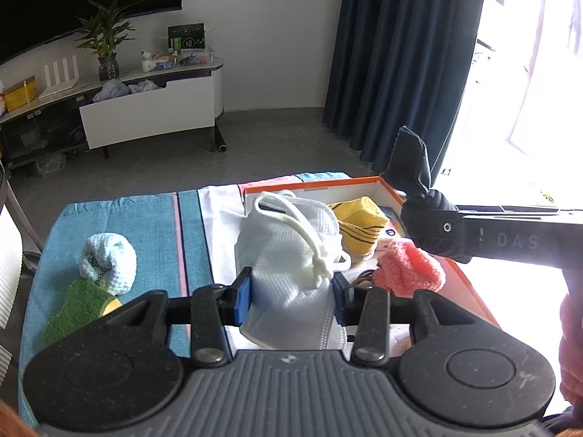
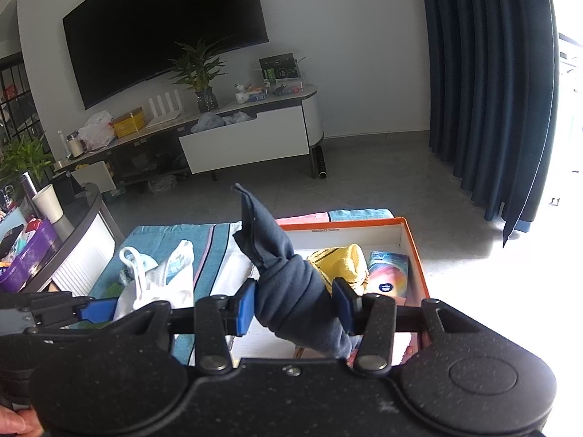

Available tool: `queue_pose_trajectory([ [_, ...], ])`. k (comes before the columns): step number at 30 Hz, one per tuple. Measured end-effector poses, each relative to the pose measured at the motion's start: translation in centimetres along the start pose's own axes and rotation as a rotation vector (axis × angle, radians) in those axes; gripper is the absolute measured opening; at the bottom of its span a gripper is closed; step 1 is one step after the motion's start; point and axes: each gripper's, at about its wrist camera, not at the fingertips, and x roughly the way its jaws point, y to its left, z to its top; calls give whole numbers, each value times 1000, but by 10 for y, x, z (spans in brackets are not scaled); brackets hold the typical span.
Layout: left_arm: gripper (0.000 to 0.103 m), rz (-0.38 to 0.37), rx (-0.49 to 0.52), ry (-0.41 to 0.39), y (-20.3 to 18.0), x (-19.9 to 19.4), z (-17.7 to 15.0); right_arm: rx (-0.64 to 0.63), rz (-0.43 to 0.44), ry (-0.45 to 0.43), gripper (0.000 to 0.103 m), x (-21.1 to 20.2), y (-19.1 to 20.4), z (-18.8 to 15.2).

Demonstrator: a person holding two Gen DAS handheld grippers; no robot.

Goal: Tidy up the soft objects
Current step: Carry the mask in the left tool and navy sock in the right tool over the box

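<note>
Left gripper (image 1: 293, 293): jaws clenched on a white drawstring bag (image 1: 291, 244) of waffle-textured cloth, cord knotted, held at the near left edge of the box.
Right gripper (image 2: 295, 304): jaws grasping a dark navy cloth roll (image 2: 288, 280), soft and twisted, one end pointing up.
Orange box (image 2: 419, 255): cardboard, white inside; holds a yellow striped knit (image 1: 359, 224) and a fuzzy pink sock (image 1: 408, 266).
Tabletop: blue woven cloth (image 1: 153, 218); a pale-blue knitted ball (image 1: 107, 256) lies on it.

A dark wall television (image 2: 164, 29) hangs above a potted plant (image 2: 198, 73) on a low media console (image 2: 247, 138), navy curtains (image 2: 484, 91) far right.
</note>
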Motion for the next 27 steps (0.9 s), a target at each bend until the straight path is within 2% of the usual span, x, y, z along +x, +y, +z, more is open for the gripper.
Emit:
queue_pose_trajectory([
  [27,44,-26,21,30,-11,21,4,25,-25,5,56,9,-14,7],
])
